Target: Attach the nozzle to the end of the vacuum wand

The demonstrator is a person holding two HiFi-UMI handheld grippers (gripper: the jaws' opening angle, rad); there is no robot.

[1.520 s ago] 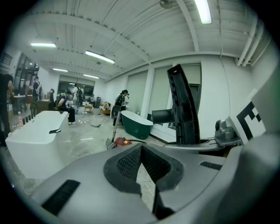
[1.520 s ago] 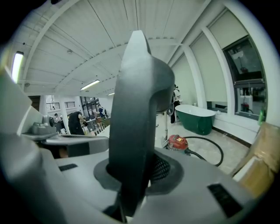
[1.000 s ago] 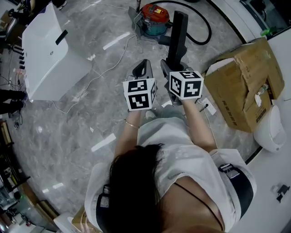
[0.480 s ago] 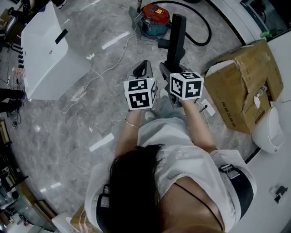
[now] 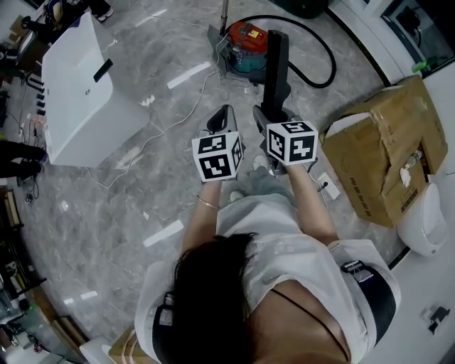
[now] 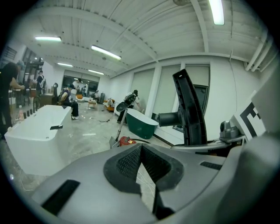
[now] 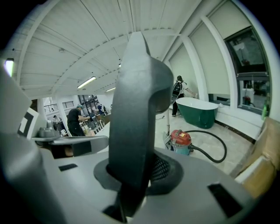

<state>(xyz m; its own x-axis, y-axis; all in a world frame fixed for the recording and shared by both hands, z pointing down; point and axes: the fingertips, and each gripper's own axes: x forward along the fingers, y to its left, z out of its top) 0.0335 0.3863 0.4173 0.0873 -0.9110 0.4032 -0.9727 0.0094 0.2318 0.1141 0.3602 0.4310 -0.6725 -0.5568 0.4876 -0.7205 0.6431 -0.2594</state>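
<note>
A long black nozzle (image 5: 274, 64) stands upright in my right gripper (image 5: 266, 114), which is shut on its lower end; in the right gripper view the nozzle (image 7: 135, 113) fills the middle between the pads. My left gripper (image 5: 223, 115) is beside it on the left, shut and empty, and its view shows the nozzle (image 6: 190, 109) to the right. Ahead on the floor sits a red and teal vacuum (image 5: 245, 37). Next to it the thin grey wand (image 5: 225, 14) stands up, and a black hose (image 5: 320, 71) curls off to the right.
A white bathtub (image 5: 82, 92) stands on the left, with a white cable (image 5: 170, 106) trailing over the marble floor. A torn cardboard box (image 5: 377, 149) is close on the right. Farther off are a green bathtub (image 7: 201, 109) and several people.
Both grippers and the nozzle have moved a little forward toward the vacuum, which now lies lower in the head view. Neither gripper's jaws changed.
</note>
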